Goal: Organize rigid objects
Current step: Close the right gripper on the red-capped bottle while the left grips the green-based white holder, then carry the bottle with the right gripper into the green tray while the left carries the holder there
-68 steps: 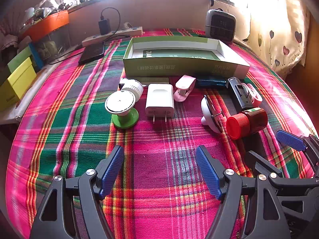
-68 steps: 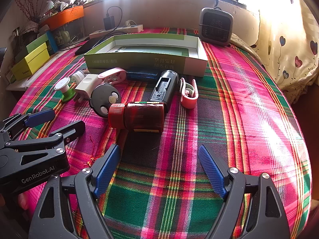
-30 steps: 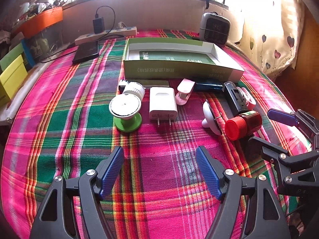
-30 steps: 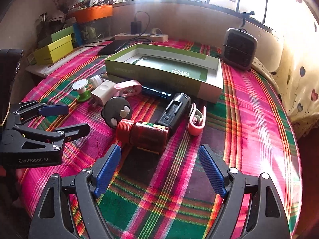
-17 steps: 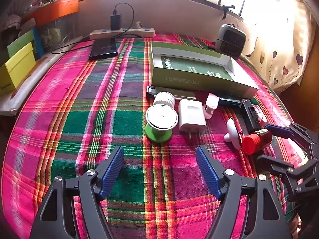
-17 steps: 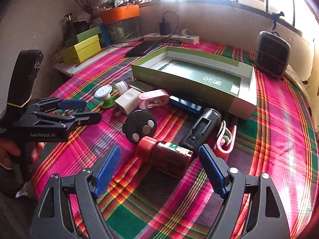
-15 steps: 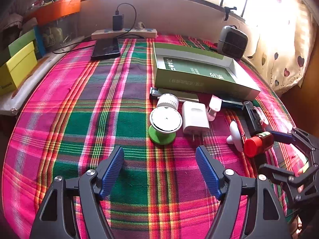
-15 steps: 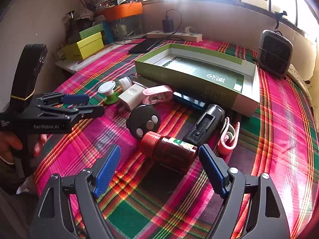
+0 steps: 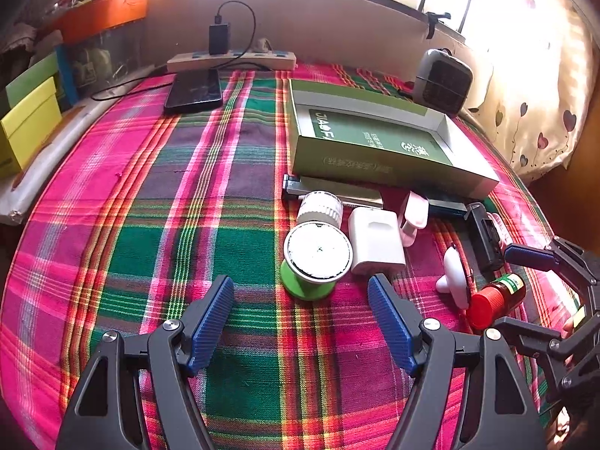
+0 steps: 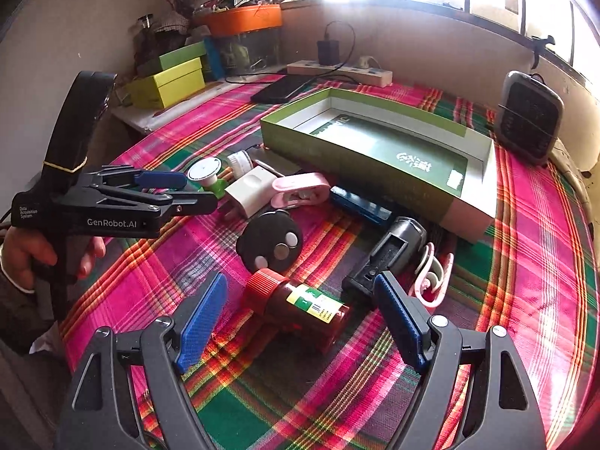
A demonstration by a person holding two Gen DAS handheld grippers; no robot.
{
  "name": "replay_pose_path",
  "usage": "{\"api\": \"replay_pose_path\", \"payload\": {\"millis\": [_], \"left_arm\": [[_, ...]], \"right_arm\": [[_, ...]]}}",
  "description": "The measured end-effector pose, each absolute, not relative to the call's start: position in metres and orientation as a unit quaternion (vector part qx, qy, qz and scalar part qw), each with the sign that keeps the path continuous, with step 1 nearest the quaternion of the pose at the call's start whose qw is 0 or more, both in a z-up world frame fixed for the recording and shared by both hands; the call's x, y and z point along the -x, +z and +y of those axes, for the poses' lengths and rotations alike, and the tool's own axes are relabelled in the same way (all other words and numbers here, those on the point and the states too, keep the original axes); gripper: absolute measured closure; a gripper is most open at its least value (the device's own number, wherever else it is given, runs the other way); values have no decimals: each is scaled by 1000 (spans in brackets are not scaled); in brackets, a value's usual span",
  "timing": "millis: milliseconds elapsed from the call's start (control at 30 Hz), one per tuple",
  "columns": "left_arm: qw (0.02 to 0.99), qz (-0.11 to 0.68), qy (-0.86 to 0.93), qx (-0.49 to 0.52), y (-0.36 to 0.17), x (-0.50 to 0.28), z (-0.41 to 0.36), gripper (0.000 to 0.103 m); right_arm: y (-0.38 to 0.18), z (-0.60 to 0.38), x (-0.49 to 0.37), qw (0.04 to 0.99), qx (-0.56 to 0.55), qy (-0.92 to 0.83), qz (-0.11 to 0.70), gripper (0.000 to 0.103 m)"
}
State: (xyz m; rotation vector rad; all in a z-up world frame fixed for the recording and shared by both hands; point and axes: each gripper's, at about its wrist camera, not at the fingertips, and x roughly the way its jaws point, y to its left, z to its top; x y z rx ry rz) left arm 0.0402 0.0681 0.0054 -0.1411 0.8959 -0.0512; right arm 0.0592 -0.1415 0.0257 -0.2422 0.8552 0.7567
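Note:
Small objects lie in a row before an open green box (image 9: 375, 138) (image 10: 375, 150). In the left wrist view my open, empty left gripper (image 9: 302, 320) hovers just short of a green-based spool (image 9: 317, 260), with a white charger (image 9: 375, 242), white cap (image 9: 320, 208) and pink clip (image 9: 412, 217) beyond. In the right wrist view my open, empty right gripper (image 10: 300, 322) straddles a brown bottle with a red cap (image 10: 300, 302), above it. A black round disc (image 10: 270, 242), a black battery holder (image 10: 390, 255) and a pink strap (image 10: 431, 277) lie close by.
A plaid cloth (image 9: 150, 225) covers the table. At the back are a black phone (image 9: 195, 90), a power strip (image 9: 232, 62), a small grey heater (image 9: 442, 80) and yellow-green boxes (image 10: 168, 82). A blue flat item (image 10: 360, 204) lies against the box.
Both grippers moved closer to the objects. The left one now frames the spool and the right one came down over the bottle. Both stayed open.

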Motion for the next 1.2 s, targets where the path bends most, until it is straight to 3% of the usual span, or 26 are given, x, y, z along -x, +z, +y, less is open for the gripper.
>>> {"api": "replay_pose_path", "payload": {"millis": [233, 467, 633, 833, 900, 1067, 1200], "left_arm": [[900, 428, -22, 77, 8, -48, 75, 29], [901, 426, -23, 80, 9, -51, 79, 29], [901, 422, -38, 90, 7, -54, 77, 32], [903, 418, -43, 94, 8, -58, 76, 35], [903, 418, -41, 92, 8, -60, 76, 44], [901, 424, -46, 83, 6, -63, 72, 55], [901, 424, -49, 75, 7, -64, 69, 66]], "right_arm": [[23, -139, -50, 819, 120, 386, 408, 23], [15, -137, -36, 795, 117, 408, 433, 34], [10, -130, -43, 802, 102, 393, 437, 35], [12, -124, -46, 811, 106, 380, 432, 50], [13, -126, -48, 812, 101, 377, 433, 53], [13, -132, -52, 819, 86, 364, 436, 67], [13, -133, -53, 820, 80, 362, 436, 69]]}}
